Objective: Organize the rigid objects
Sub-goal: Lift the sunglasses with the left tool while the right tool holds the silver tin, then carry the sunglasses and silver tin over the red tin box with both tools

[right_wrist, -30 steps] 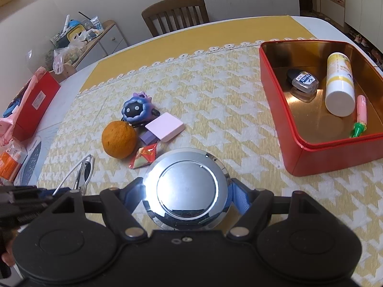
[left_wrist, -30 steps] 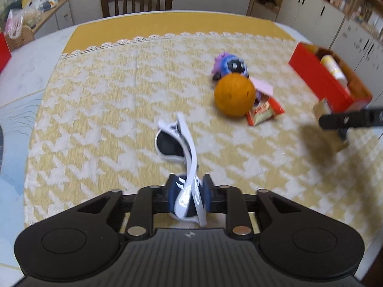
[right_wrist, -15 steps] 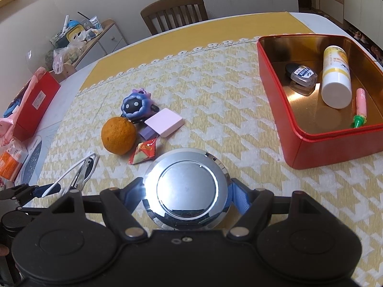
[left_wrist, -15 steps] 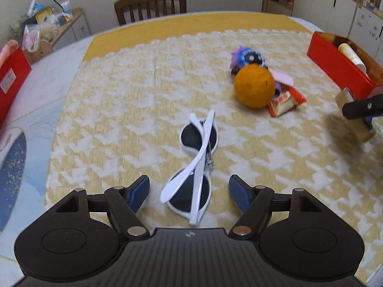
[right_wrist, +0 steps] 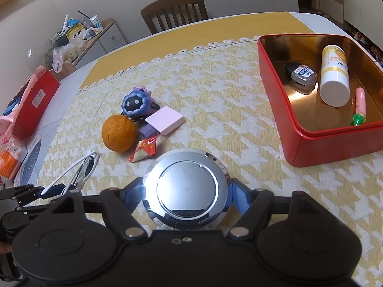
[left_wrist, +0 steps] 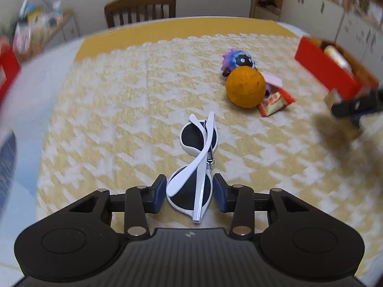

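White folded sunglasses (left_wrist: 199,162) lie on the yellow houndstooth cloth. My left gripper (left_wrist: 190,193) is open, its blue pads either side of the near lens with small gaps. The sunglasses also show in the right wrist view (right_wrist: 82,167), with the left gripper (right_wrist: 31,191) at their near end. My right gripper (right_wrist: 185,196) is shut on a round shiny metal disc (right_wrist: 185,187) and holds it above the cloth. A red tin box (right_wrist: 306,143) at the right holds a white bottle (right_wrist: 334,76), a small dark bottle (right_wrist: 301,73) and a pink tube (right_wrist: 360,106).
An orange (right_wrist: 119,133), a blue-purple toy (right_wrist: 136,102), a pink block (right_wrist: 164,120) and a red snack packet (right_wrist: 143,151) cluster mid-table. A wooden chair (right_wrist: 174,12) stands behind the table. Red box and clutter (right_wrist: 31,102) sit at the left.
My left gripper held the sunglasses a second ago, then let them go and opened wide; now its pads have narrowed around the near lens. My right gripper has crept towards the red box.
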`<control>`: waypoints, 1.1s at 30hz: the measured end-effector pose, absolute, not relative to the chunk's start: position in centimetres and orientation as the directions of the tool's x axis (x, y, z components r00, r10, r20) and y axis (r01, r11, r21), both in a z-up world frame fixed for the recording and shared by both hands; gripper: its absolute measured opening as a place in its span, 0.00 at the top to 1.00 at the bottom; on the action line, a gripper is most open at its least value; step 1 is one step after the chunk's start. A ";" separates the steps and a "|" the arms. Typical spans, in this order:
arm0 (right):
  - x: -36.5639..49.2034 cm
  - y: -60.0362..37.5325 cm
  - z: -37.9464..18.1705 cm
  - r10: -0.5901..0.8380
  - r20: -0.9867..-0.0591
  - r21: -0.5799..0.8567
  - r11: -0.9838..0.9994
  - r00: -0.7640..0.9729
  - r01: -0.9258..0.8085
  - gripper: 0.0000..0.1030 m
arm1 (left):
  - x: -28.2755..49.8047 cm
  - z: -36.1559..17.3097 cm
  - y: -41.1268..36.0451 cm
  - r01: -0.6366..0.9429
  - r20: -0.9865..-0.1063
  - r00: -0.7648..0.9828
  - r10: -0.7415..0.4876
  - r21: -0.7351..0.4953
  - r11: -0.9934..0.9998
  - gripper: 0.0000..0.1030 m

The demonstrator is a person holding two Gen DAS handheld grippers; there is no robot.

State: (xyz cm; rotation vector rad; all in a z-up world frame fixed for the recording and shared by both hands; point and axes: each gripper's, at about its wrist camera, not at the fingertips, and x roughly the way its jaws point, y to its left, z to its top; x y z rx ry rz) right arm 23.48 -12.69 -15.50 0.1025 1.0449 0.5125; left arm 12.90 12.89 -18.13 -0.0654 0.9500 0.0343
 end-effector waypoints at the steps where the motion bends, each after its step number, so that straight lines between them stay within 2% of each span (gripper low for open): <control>1: 23.4 -12.7 -15.5 0.450 -0.799 0.317 0.879 0.398 -0.357 0.27 | 13.1 -18.0 13.4 -0.087 -0.816 0.578 -0.023 -0.090 0.992 0.61; 3: 23.4 -12.6 -15.3 0.451 -0.799 0.317 0.878 0.399 -0.358 0.27 | 13.3 -17.8 14.7 -0.150 -0.813 0.576 -0.087 -0.209 0.966 0.61; 7: 23.4 -12.7 -15.0 0.451 -0.795 0.316 0.879 0.405 -0.357 0.27 | 13.6 -17.9 16.1 -0.219 -0.805 0.569 -0.170 -0.347 0.912 0.61; 9: 23.5 -12.9 -14.8 0.449 -0.794 0.315 0.880 0.409 -0.355 0.27 | 13.7 -18.2 17.1 -0.274 -0.787 0.567 -0.243 -0.459 0.845 0.61; 14: 23.5 -13.3 -14.5 0.443 -0.793 0.312 0.884 0.417 -0.347 0.27 | 14.2 -18.0 17.5 -0.312 -0.724 0.592 -0.353 -0.611 0.728 0.61; 22: 23.4 -14.1 -13.6 0.447 -0.782 0.313 0.884 0.434 -0.346 0.27 | 15.5 -17.0 15.0 -0.264 -0.694 0.593 -0.408 -0.646 0.717 0.61; 25: 23.5 -14.8 -13.3 0.452 -0.776 0.323 0.884 0.440 -0.338 0.27 | 15.3 -14.8 14.0 -0.201 -0.688 0.621 -0.376 -0.603 0.772 0.61; 27: 23.6 -15.3 -13.1 0.453 -0.773 0.325 0.884 0.444 -0.336 0.27 | 15.2 -13.3 12.9 -0.143 -0.700 0.643 -0.311 -0.508 0.849 0.61; 29: 23.7 -15.7 -13.0 0.451 -0.772 0.325 0.885 0.448 -0.333 0.27 | 15.4 -13.3 12.4 -0.131 -0.711 0.629 -0.314 -0.496 0.859 0.61; 31: 23.8 -16.0 -13.1 0.451 -0.774 0.328 0.886 0.445 -0.327 0.27 | 15.5 -13.6 11.4 -0.116 -0.746 0.605 -0.276 -0.426 0.897 0.61; 33: 23.8 -16.2 -13.2 0.449 -0.775 0.328 0.887 0.445 -0.325 0.27 | 15.5 -13.2 10.8 -0.098 -0.745 0.602 -0.286 -0.425 0.900 0.61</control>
